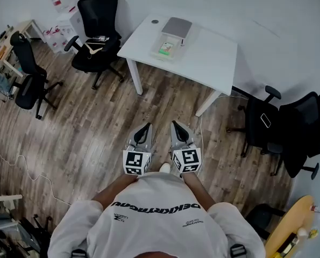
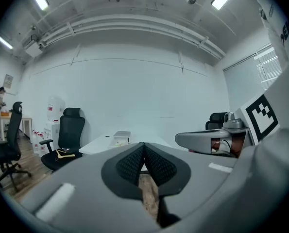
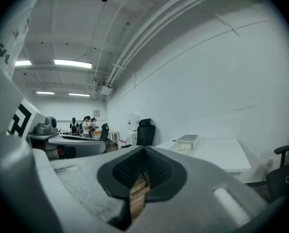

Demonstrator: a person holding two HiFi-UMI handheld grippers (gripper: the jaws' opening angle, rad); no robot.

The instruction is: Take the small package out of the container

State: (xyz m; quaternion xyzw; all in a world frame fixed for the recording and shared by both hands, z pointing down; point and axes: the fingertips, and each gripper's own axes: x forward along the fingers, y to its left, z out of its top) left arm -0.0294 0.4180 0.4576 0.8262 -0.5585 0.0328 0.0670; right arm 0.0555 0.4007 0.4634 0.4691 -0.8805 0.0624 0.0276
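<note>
Over on the surface (image 1: 216, 58), the small package (image 1: 166, 48) in its container (image 1: 177, 28) looks light, probably crinkly; I'd pinch an edge. Fingers of left gripper (image 1: 146, 128) and right gripper (image 1: 176, 126) are clenched, empty

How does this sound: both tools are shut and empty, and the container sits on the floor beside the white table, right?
Not quite. The container is not on the floor beside the white table; it sits on top of it, as the head view shows. The rest holds: the left tool and the right tool are both shut and empty.
</note>
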